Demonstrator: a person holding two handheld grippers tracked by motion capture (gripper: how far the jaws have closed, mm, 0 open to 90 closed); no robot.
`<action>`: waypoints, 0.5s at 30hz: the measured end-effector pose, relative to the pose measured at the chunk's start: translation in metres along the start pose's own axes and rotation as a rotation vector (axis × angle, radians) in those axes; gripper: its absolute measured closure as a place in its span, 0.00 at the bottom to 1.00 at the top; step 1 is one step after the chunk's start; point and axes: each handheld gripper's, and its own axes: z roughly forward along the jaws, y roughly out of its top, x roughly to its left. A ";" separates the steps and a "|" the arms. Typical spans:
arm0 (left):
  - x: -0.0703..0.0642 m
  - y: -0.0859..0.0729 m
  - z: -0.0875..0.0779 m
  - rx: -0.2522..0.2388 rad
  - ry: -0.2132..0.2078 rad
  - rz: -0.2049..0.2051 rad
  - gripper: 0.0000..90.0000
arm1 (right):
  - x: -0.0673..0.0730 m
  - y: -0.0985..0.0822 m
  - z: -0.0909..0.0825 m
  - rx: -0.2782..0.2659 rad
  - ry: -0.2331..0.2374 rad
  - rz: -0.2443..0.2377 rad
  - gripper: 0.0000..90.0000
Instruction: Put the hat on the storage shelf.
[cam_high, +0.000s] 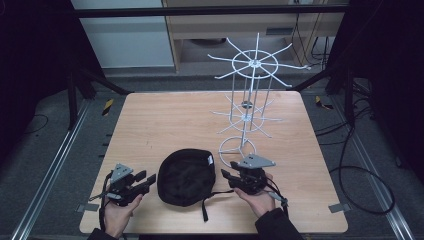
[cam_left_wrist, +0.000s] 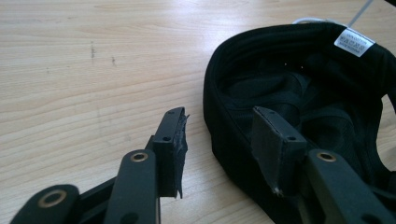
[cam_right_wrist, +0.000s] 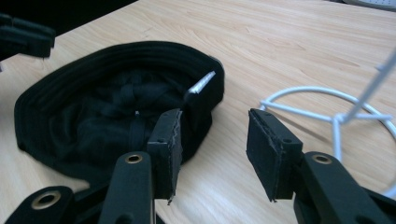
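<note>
From above, a black cap (cam_high: 186, 176) lies opening-up near the table's (cam_high: 150, 125) front edge, between the left tool (cam_high: 150, 181) and right tool (cam_high: 226, 176). Along the left tool (cam_left_wrist: 219, 140), jaws gape, one over the cap's (cam_left_wrist: 299, 93) rim. Along the right tool (cam_right_wrist: 212, 149), jaws gape empty beside the cap (cam_right_wrist: 93, 116), near a white wire rack (cam_right_wrist: 327, 112).

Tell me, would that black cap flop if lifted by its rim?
Probably. The cap lies upside down, its crown sagging in folds inside, so it looks like soft cloth. It seems light, and likely to slide rather than roll on the smooth table. Its loose strap may dangle.
</note>
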 end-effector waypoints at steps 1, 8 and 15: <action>-0.001 0.000 0.001 0.000 0.002 -0.001 0.60 | 0.002 0.002 0.004 0.001 0.000 -0.001 0.60; -0.009 -0.003 0.010 0.046 0.001 0.040 0.59 | 0.012 0.007 0.035 0.053 0.017 -0.001 0.54; -0.013 -0.006 0.020 0.100 -0.013 0.054 0.59 | 0.016 0.006 0.049 0.089 0.020 0.006 0.53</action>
